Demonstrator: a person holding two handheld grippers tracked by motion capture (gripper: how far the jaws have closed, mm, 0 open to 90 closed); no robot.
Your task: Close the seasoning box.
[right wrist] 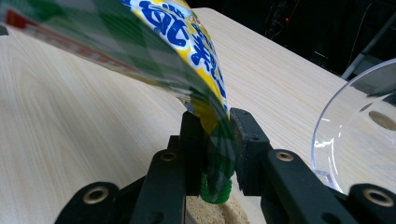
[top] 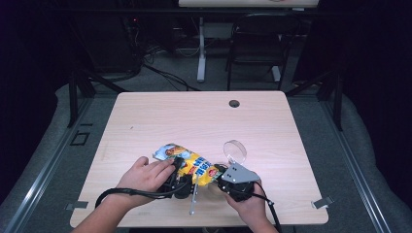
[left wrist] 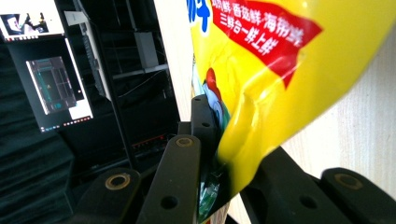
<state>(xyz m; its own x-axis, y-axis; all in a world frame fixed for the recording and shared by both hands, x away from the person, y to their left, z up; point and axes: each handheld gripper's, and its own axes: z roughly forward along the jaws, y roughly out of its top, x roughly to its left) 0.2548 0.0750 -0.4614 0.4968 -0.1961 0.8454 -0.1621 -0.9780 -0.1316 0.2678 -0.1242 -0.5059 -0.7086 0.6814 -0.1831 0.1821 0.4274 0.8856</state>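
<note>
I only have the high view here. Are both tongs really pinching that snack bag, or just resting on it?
Observer: The left tongs are clamped on a yellow edge of the snack bag.
Operator: And the right?
Observer: The right tongs squeeze its green end between the pads.
Operator: Anything underneath?
Observer: What looks like a pale crumbly patch lies on the table below the right tongs, near the clear bowl.

A dark room: grey carpet (top: 43, 141), black chair (top: 257, 39) beyond the table (top: 194, 116).
</note>
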